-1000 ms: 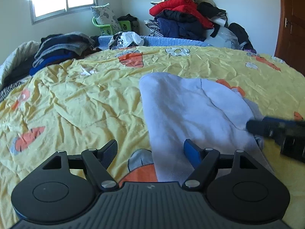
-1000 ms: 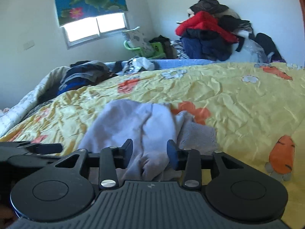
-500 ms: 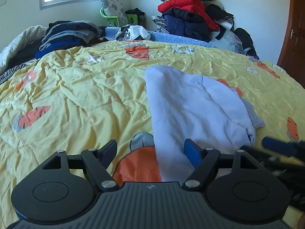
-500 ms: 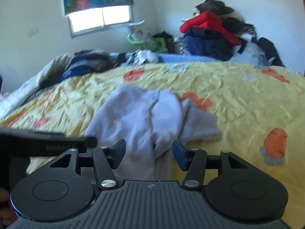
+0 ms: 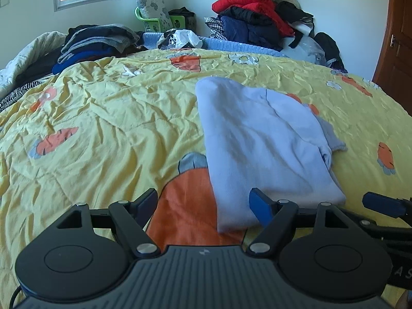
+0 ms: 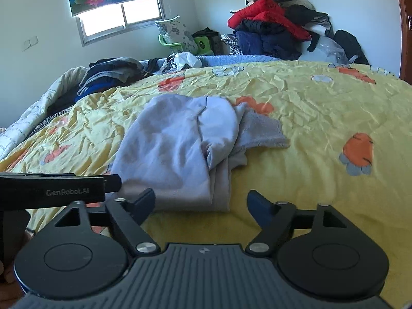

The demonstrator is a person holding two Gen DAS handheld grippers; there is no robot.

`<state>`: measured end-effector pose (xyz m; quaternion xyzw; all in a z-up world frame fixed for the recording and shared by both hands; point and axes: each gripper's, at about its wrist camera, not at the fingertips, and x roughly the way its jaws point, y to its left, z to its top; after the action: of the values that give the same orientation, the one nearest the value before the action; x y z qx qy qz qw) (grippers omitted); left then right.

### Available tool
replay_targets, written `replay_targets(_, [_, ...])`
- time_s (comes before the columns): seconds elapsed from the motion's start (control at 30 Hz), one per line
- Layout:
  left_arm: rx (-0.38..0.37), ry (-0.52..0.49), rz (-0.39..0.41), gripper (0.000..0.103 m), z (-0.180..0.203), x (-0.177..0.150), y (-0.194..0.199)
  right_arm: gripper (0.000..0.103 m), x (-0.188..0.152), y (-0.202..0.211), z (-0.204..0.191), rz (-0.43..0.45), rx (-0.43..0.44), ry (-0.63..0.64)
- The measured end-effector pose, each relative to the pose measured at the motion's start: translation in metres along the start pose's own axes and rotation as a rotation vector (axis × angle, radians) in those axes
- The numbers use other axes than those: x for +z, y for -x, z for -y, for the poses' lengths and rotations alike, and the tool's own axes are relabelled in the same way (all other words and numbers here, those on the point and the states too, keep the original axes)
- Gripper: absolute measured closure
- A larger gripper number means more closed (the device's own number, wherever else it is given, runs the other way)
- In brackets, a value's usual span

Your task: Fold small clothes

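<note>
Now my right gripper (image 6: 201, 203) has just been opening; its jaws stand wide with nothing between them, just short of the pale lilac garment (image 6: 177, 149) lying folded on the yellow bedspread (image 6: 322, 118). My left gripper (image 5: 204, 202) is spread too, one fingertip (image 5: 260, 203) over the garment's near edge.

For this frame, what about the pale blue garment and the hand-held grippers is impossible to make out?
- Pale blue garment: its type; folded over itself in both views.
- Its near edge, left wrist view: hidden behind the left hand-held gripper.
- Grey layer: same garment or not, unclear.
- Right hand-held gripper, left wrist view: cut off by the right edge.
</note>
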<state>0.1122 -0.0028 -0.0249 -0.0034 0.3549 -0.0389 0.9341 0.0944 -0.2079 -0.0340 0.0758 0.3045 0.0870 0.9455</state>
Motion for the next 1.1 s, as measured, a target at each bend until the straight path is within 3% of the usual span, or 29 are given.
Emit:
replay_targets(0.63, [-0.001,0.011,-0.052,0.023,-0.013,-0.039,0.018,0.002,-0.027,0.027,-0.010,-0.037,-0.023,-0.008])
replay_targets(1.1, [0.012,0.008,-0.053,0.019,-0.017,-0.056,0.028,0.001,-0.042,0.035,-0.018,-0.076,-0.043,0.008])
